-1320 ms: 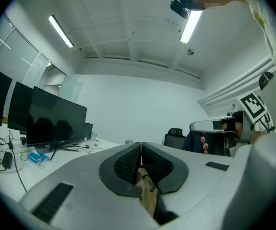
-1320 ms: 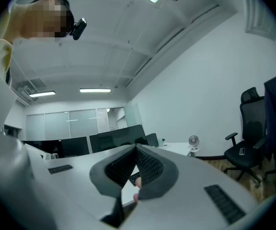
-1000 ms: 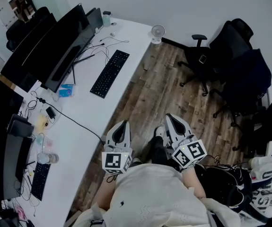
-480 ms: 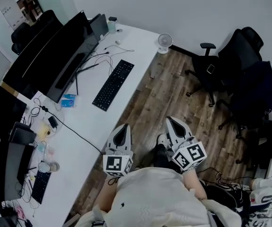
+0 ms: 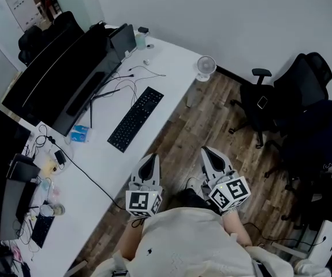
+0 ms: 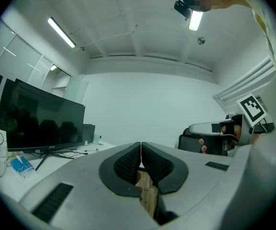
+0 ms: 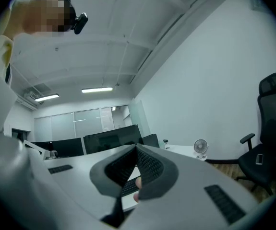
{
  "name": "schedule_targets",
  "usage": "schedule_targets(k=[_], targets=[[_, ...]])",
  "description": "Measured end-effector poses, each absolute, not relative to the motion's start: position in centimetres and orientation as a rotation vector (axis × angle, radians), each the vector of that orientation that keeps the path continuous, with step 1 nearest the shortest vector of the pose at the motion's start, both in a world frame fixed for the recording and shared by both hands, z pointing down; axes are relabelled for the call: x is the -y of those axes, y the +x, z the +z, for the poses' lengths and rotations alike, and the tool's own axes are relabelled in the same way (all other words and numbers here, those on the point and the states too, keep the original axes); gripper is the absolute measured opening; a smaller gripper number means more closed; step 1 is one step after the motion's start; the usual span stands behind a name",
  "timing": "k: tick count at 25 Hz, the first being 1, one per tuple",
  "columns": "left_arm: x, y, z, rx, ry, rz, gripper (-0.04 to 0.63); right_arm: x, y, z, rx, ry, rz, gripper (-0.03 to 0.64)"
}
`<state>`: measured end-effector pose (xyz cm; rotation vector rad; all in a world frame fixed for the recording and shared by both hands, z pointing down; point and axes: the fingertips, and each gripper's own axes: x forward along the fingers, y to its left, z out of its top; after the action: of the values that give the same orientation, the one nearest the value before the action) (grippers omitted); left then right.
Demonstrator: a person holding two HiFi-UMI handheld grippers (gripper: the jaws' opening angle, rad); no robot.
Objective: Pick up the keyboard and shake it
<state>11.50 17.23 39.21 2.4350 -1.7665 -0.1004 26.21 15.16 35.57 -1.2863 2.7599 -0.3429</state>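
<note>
The black keyboard (image 5: pixel 135 119) lies at an angle on the white desk (image 5: pixel 171 56), in front of the big monitors. Both grippers are held level in front of the person's body, above the wooden floor by the desk's edge and well short of the keyboard. My left gripper (image 5: pixel 150 158) is shut with nothing in it, and its pads (image 6: pixel 128 163) meet in the left gripper view. My right gripper (image 5: pixel 206 151) is also shut and empty. A strip of the keyboard (image 7: pixel 129 188) shows under its jaws in the right gripper view.
Dark monitors (image 5: pixel 67 68) line the desk's far side, with cables and a blue packet (image 5: pixel 79 134) before them. A small fan (image 5: pixel 205 67) stands at the desk's end. Black office chairs (image 5: pixel 293 97) stand to the right. A second keyboard (image 5: pixel 38 229) lies at lower left.
The person and both grippers have moved along the desk towards the keyboard, which now sits lower in the head view and closer to the grippers. Both jaws stay shut.
</note>
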Motion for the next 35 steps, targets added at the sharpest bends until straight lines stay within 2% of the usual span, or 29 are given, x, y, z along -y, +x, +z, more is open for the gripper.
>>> schedule_targets(k=[16,35], targets=[[-7.0,16.7,38.0,1.932,2.337,-0.124,0.015,-2.9,31.2,34.4,-2.832,-1.115,-0.319,0.0],[-5.9,16.0,39.6,2.072,2.173,-0.099,0.015,0.6,30.4,35.6,-2.905,-0.949,-0.386,0.0]])
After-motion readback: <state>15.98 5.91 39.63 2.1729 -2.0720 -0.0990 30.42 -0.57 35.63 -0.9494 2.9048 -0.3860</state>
